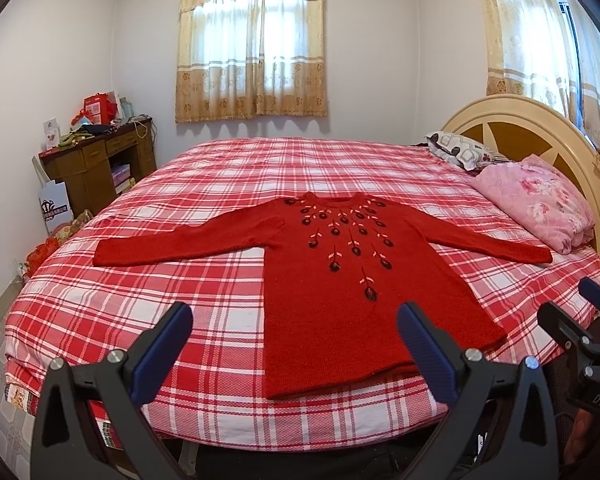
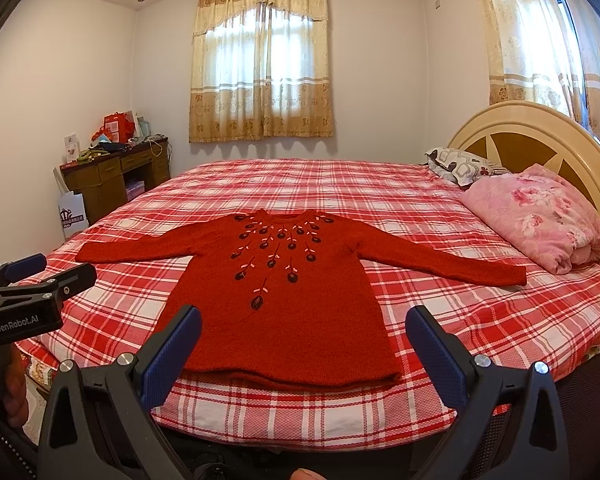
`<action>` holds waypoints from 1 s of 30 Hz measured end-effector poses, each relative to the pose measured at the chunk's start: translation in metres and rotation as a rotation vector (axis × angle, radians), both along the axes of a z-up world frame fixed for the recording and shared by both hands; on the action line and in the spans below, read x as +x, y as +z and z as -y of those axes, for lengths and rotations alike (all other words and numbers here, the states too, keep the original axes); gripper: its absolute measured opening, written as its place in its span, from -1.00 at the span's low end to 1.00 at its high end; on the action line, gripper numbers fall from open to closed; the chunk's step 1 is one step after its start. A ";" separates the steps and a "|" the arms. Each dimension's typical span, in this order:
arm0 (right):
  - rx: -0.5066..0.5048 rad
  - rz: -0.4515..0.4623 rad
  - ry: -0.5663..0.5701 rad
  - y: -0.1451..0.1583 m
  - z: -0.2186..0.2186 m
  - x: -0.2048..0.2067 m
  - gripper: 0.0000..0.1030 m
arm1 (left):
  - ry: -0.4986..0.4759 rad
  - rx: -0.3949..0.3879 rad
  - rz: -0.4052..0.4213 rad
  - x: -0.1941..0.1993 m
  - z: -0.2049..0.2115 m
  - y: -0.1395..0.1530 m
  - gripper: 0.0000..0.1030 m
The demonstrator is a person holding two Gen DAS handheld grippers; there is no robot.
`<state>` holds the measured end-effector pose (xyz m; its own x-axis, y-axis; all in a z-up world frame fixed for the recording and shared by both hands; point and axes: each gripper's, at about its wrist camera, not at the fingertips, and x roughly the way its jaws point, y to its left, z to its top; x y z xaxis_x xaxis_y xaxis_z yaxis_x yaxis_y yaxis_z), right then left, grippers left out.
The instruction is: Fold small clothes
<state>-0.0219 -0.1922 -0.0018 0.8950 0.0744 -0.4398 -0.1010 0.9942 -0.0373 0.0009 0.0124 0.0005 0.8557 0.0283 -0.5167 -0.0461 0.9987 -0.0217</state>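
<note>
While the sweater (image 1: 340,280) lies flat on the bed (image 1: 140,300), nothing is folded. Both hand-held grippers, left (image 1: 296,336) and right (image 2: 304,340), gape wide, empty.

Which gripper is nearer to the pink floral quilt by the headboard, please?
Right. The right gripper hovers off the bed's near edge on the pink floral quilt's side; the left gripper sits farther left.

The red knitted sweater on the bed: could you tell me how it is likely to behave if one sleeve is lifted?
The red knitted sweater lies flat and limp, so it would probably drape and sag rather than hold shape. Its long sleeves are spread wide and would likely trail behind. The fuzzy knit looks grippy on the plaid bedsheet, so it may drag rather than slide.
</note>
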 end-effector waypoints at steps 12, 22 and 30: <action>0.000 -0.011 0.012 -0.004 0.000 0.003 0.98 | -0.005 0.003 -0.014 0.002 0.001 -0.005 1.00; 0.013 -0.059 -0.009 -0.019 0.024 0.026 0.98 | -0.025 0.024 -0.033 0.015 -0.004 -0.013 1.00; 0.034 -0.119 -0.094 -0.041 0.067 0.058 0.98 | -0.037 0.055 -0.067 0.042 -0.007 -0.032 1.00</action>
